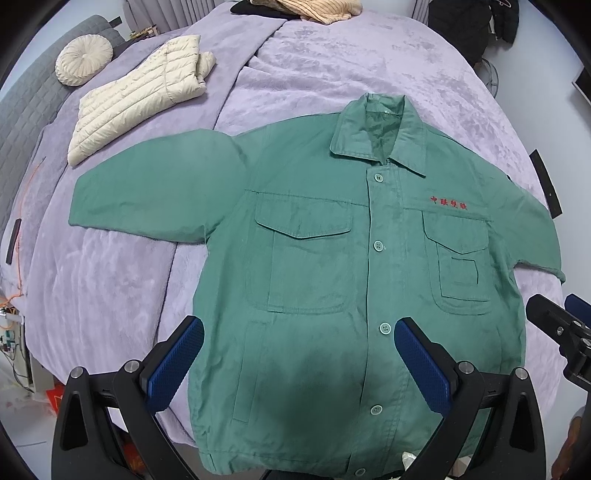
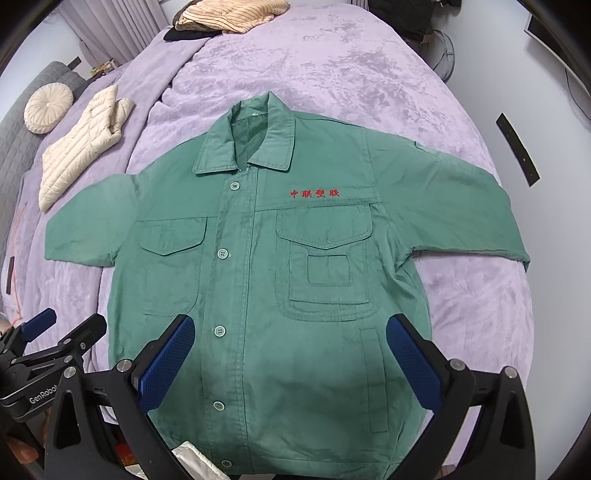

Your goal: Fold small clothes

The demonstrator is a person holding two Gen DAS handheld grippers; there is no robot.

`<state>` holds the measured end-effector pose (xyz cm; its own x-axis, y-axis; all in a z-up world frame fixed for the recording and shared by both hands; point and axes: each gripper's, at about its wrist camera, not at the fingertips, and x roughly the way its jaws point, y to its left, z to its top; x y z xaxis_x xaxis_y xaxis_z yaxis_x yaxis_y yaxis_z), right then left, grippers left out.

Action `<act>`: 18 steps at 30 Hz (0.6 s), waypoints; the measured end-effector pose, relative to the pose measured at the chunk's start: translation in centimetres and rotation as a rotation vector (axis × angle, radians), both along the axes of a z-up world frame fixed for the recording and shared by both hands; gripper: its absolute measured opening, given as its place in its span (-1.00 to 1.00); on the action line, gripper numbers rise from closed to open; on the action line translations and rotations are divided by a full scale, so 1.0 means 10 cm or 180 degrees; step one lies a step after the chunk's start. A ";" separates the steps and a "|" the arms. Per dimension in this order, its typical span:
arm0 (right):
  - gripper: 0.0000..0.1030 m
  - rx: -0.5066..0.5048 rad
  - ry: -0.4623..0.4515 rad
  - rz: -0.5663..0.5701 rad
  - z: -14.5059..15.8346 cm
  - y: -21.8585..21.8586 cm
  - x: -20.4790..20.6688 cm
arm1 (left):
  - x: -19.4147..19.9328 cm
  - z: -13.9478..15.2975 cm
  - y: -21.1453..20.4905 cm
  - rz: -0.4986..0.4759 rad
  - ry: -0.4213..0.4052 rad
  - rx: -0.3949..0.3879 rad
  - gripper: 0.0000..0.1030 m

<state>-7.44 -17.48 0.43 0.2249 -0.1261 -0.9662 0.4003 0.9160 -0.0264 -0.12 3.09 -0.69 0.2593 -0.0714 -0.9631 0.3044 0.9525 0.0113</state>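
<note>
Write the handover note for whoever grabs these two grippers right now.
Left gripper: open, holding nothing, above the lower front of the green jacket.
Right gripper: open, holding nothing, above the same hem area.
Jacket lies flat, face up, buttoned, sleeves spread, on the purple bedspread.
Done: spread out only; no fold made.
Left: fold sleeves in, then the body.

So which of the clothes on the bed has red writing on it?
The green jacket, lying flat and buttoned up nearest the fingers; red characters sit above one chest pocket. The cream puffy jacket and the striped beige top show none.
</note>
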 end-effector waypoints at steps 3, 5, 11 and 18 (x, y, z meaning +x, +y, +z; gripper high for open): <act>1.00 -0.0002 0.0038 -0.0009 -0.02 0.01 -0.01 | 0.00 -0.02 0.01 -0.0016 0.0016 -0.0003 1.00; 1.00 -0.0003 0.0057 -0.0009 -0.04 0.03 0.00 | 0.00 -0.03 0.02 -0.0022 0.0032 -0.0011 1.00; 1.00 -0.0019 0.0082 -0.0004 -0.05 0.08 0.01 | 0.01 -0.05 0.05 -0.0018 0.0045 -0.0024 1.00; 1.00 -0.0016 0.0093 -0.0005 -0.05 0.10 0.03 | 0.02 -0.06 0.08 -0.0016 0.0057 -0.0030 1.00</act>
<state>-7.17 -16.48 -0.08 0.1964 -0.1312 -0.9717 0.4006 0.9153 -0.0426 0.07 3.87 -1.31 0.2417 -0.0818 -0.9669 0.3093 0.9510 -0.0031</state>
